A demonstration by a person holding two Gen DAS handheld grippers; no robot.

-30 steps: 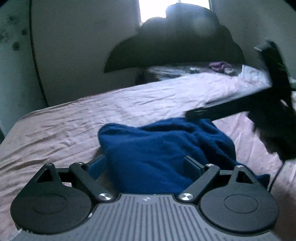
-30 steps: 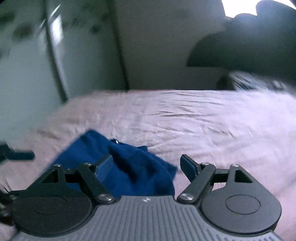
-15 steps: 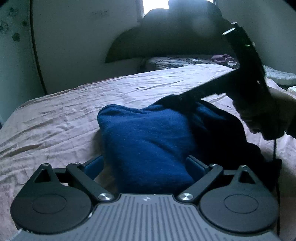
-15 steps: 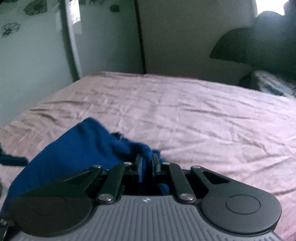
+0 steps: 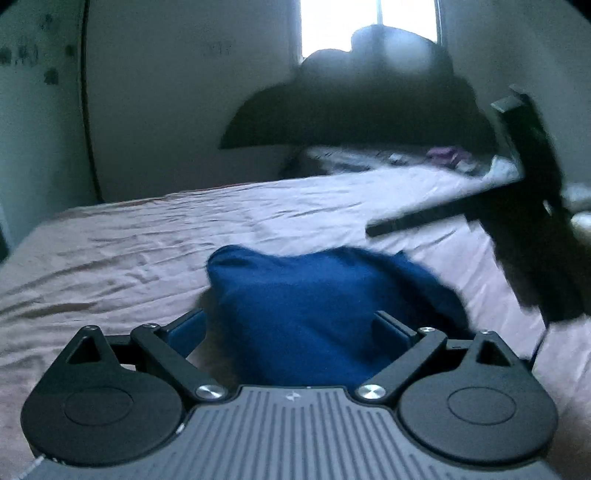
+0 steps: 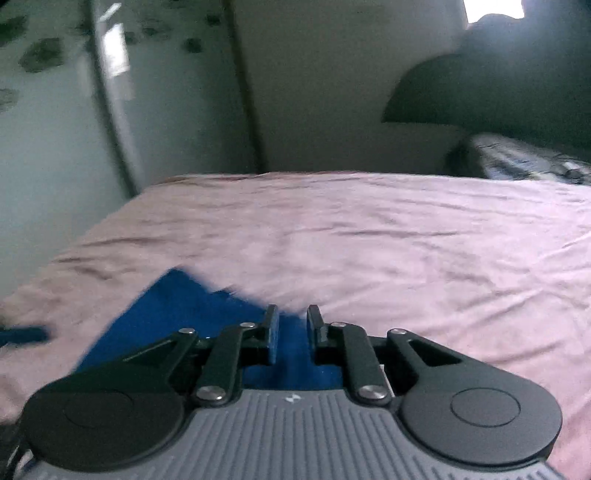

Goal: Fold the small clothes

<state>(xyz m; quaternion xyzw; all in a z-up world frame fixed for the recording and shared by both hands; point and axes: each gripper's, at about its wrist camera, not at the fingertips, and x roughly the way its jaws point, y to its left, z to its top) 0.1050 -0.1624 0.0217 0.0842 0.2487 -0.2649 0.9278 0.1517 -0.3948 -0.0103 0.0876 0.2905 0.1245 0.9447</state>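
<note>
A blue garment (image 5: 317, 306) lies bunched on a wrinkled pink bedsheet (image 5: 129, 251), close in front of both tools. The left gripper (image 5: 291, 328) has its two fingers spread wide, one on each side of the near end of the cloth; the pads do not press on it. The right gripper (image 6: 292, 328) has its fingers drawn near together with a narrow gap, and they have just been opening a little after closing. Blue cloth shows in that gap and below it, but whether the pads pinch it I cannot tell. In the left wrist view the right gripper (image 5: 373, 232) shows as a blurred dark shape above the far right edge of the garment, its tip apart from the cloth. Behind the bed stand a dark headboard (image 5: 369, 110), a bright window (image 5: 369, 18) and a pale wall (image 6: 332, 92); both views are blurred
</note>
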